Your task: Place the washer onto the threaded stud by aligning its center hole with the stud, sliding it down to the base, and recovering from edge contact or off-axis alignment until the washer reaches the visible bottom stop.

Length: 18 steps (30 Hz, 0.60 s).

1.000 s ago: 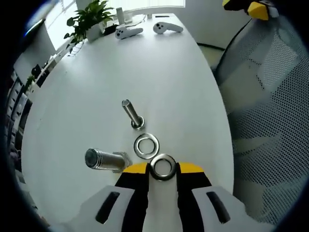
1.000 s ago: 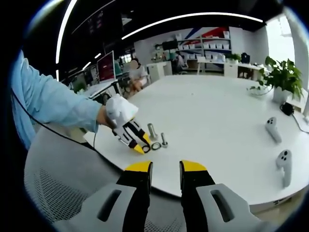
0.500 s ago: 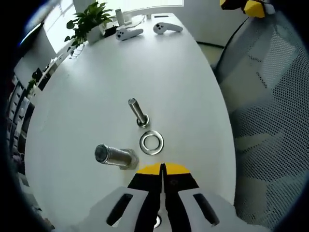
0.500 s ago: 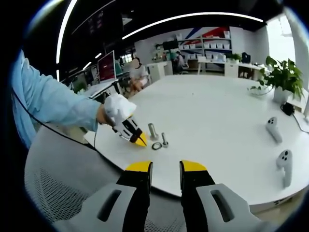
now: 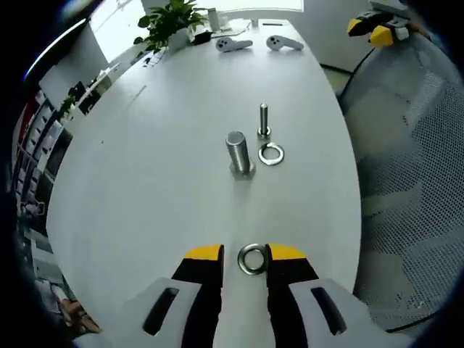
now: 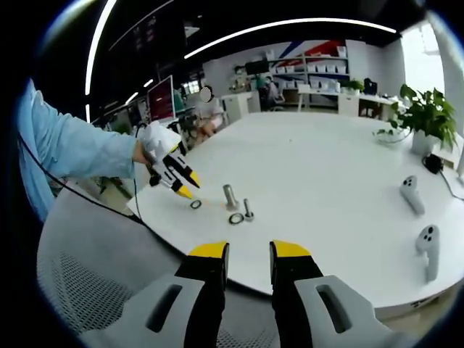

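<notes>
A large threaded stud [image 5: 238, 152] stands upright on the white table [image 5: 145, 181], also seen as the stud [image 6: 230, 196]. One steel washer [image 5: 251, 259] lies flat on the table between the tips of my left gripper [image 5: 243, 254], which is open. From the right gripper view that washer [image 6: 196, 204] rests just off the tips of the left gripper [image 6: 181, 187], held by a hand and well short of the stud. A second washer [image 5: 271, 154] lies beside the stud. My right gripper [image 6: 246, 252] is open, holds nothing, and hangs off the table's near edge.
A small bolt [image 5: 263, 119] stands behind the second washer. Two white controllers [image 5: 235, 44] and a potted plant [image 5: 174, 14] sit at the far end. A mesh chair [image 5: 406, 167] flanks the table edge. A person's blue sleeve [image 6: 72, 156] reaches in from the left.
My left gripper pulled back from the stud toward the table's edge. Its jaws were shut half a second ago and now stand open around the washer. The right gripper stayed still.
</notes>
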Tool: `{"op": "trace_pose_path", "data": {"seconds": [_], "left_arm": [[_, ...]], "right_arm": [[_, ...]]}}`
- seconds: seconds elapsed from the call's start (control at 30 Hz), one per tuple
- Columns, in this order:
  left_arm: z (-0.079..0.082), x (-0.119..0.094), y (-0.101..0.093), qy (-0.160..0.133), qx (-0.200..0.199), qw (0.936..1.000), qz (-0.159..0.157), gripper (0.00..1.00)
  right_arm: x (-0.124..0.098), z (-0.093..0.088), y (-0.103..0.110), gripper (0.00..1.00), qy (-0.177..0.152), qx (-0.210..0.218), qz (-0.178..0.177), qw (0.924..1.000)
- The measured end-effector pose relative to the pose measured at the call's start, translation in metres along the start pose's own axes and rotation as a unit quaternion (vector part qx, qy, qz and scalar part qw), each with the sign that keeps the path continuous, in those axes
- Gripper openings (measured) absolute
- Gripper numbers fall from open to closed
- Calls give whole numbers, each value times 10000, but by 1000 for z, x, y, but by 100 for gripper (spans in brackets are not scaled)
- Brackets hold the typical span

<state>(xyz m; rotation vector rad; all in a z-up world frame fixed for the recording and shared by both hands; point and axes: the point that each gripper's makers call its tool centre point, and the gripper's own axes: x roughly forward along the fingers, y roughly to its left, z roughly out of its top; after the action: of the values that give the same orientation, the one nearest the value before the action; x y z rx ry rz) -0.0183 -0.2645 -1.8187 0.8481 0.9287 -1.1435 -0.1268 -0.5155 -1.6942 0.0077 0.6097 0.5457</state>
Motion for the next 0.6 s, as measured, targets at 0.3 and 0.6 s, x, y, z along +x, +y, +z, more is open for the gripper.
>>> {"op": "trace_pose_path", "data": {"seconds": [0.3, 0.6], "left_arm": [[-14, 20, -3, 337, -6, 9991, -263, 28], [-15, 28, -11, 507, 280, 9974, -441, 25]], "right_arm": [[0, -1, 0, 24, 16, 15, -10, 10000], [0, 0, 0, 24, 5, 36, -14, 10000]]}}
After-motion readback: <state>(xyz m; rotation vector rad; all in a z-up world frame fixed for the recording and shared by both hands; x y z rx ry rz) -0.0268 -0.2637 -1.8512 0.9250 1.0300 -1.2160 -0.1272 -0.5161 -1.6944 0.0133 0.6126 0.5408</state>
